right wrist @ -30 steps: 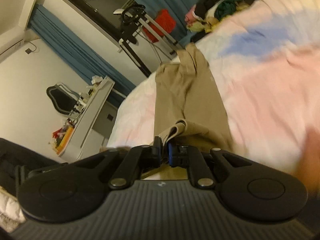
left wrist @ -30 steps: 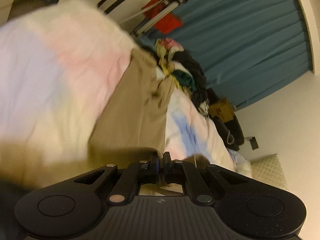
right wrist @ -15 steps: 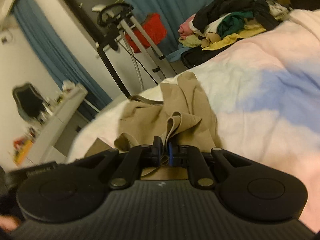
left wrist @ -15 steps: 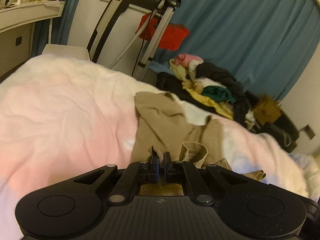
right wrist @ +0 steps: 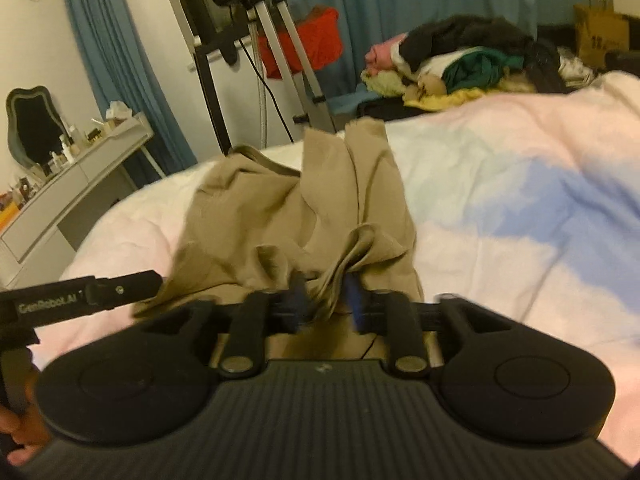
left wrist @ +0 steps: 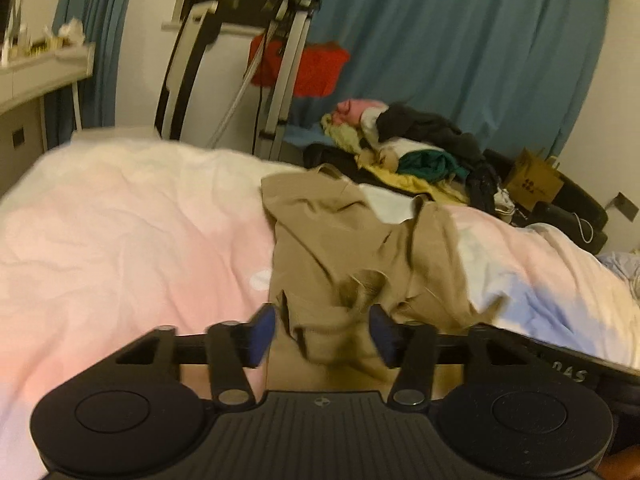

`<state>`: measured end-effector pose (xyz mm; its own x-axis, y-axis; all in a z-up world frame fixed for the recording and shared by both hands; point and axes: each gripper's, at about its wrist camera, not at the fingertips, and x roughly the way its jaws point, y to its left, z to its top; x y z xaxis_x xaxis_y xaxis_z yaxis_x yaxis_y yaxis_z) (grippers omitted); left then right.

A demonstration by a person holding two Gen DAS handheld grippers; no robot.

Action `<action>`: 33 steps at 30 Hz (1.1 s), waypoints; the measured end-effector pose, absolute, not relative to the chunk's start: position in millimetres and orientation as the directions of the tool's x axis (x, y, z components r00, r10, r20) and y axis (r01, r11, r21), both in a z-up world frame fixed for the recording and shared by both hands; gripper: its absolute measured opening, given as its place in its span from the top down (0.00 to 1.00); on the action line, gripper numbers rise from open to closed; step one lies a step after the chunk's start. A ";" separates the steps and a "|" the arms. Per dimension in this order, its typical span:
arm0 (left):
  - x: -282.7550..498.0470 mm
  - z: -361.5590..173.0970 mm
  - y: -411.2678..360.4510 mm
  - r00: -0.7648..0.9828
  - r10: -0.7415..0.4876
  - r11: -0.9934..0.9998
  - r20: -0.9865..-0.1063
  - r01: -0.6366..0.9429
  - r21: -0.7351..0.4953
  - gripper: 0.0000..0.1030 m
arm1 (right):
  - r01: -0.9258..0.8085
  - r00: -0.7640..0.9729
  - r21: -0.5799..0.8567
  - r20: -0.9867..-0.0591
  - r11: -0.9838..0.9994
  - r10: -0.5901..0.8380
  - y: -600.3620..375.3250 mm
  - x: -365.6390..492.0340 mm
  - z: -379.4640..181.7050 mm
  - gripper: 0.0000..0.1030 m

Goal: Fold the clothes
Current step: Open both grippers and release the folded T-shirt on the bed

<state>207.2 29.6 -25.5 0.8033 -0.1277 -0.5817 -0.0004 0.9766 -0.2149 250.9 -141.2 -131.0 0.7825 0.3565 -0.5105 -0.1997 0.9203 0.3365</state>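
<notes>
A tan garment point(left wrist: 340, 240) lies crumpled on the pastel quilt point(left wrist: 120, 240) of a bed, running from the far edge toward me. My left gripper point(left wrist: 322, 334) is open, its blue pads point(left wrist: 262, 332) wide apart, with loose tan fabric sagging between them. In the right wrist view the same garment point(right wrist: 280, 216) lies bunched on the quilt point(right wrist: 500, 200). My right gripper point(right wrist: 326, 300) is partly open, and a fold of the fabric still sits in the gap between its fingers. The left gripper's body point(right wrist: 80, 296) shows at the left, just beside the garment.
A pile of mixed clothes point(left wrist: 420, 152) sits beyond the bed's far edge, with a cardboard box point(left wrist: 534, 184) to its right. An exercise machine point(right wrist: 256, 40) with a red item point(right wrist: 312, 44) stands against the blue curtain. A dresser point(right wrist: 80, 184) stands left of the bed.
Both grippers were shut on the tan garment and carried it forward over the bed. Now both have opened, the left wide and the right a little, and the fabric slumps down.
</notes>
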 end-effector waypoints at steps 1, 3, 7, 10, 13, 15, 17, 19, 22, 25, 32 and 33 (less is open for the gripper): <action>196.6 -19.6 26.6 0.808 -0.127 0.980 -0.576 0.013 -0.197 0.34 | -0.203 0.790 0.331 -0.500 0.922 0.354 -141.2 242.5 -126.2 0.43; 172.2 -8.9 19.6 0.819 -0.114 0.987 -0.563 0.030 -0.157 0.23 | -0.208 0.806 0.320 -0.480 0.924 0.348 -141.3 225.8 -116.8 0.24; 117.8 5.1 5.5 0.847 -0.104 0.993 -0.521 0.060 -0.099 0.20 | -0.218 0.834 0.299 -0.437 0.929 0.336 -141.5 192.5 -98.0 0.23; 82.1 9.5 -3.6 0.859 -0.100 0.995 -0.502 0.074 -0.071 0.19 | -0.220 0.848 0.282 -0.417 0.934 0.326 -142.9 164.7 -88.1 0.23; 54.2 11.5 -10.7 0.864 -0.117 0.993 -0.489 0.094 -0.071 0.17 | -0.227 0.860 0.273 -0.393 0.935 0.324 -145.1 136.3 -81.5 0.24; 40.8 10.3 -11.9 0.866 -0.113 0.993 -0.486 0.085 -0.079 0.15 | -0.228 0.870 0.271 -0.374 0.935 0.321 -146.9 119.1 -78.2 0.23; 33.4 5.5 -9.8 0.853 -0.123 0.991 -0.507 0.077 -0.112 0.15 | -0.223 0.881 0.271 -0.355 0.936 0.313 -149.0 103.5 -75.9 0.23; 32.1 -2.9 -3.8 0.824 -0.150 0.982 -0.546 0.062 -0.176 0.15 | -0.208 0.884 0.275 -0.358 0.939 0.301 -151.5 96.3 -77.4 0.23; 44.1 -20.0 13.9 0.762 -0.213 0.947 -0.612 0.007 -0.321 0.15 | -0.185 0.888 0.281 -0.362 0.942 0.283 -155.4 86.0 -79.9 0.23; 64.2 -49.0 33.9 0.665 -0.326 0.863 -0.672 -0.081 -0.498 0.15 | -0.157 0.886 0.291 -0.381 0.944 0.265 -156.9 86.5 -84.6 0.23; 95.7 -105.4 73.0 0.597 -0.482 0.608 -0.641 -0.299 -0.735 0.17 | -0.125 0.871 0.344 -0.412 0.931 0.269 -156.7 91.6 -93.6 0.23; 97.6 -105.5 75.4 0.613 -0.466 0.600 -0.638 -0.312 -0.737 0.23 | -0.124 0.867 0.354 -0.417 0.927 0.275 -156.4 91.9 -95.2 0.23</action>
<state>97.6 75.4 -105.5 0.6127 -0.4658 -0.6385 -0.3120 0.5998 -0.7369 91.9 -156.4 -95.2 0.8666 0.2747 -0.4165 -0.1236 0.9270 0.3541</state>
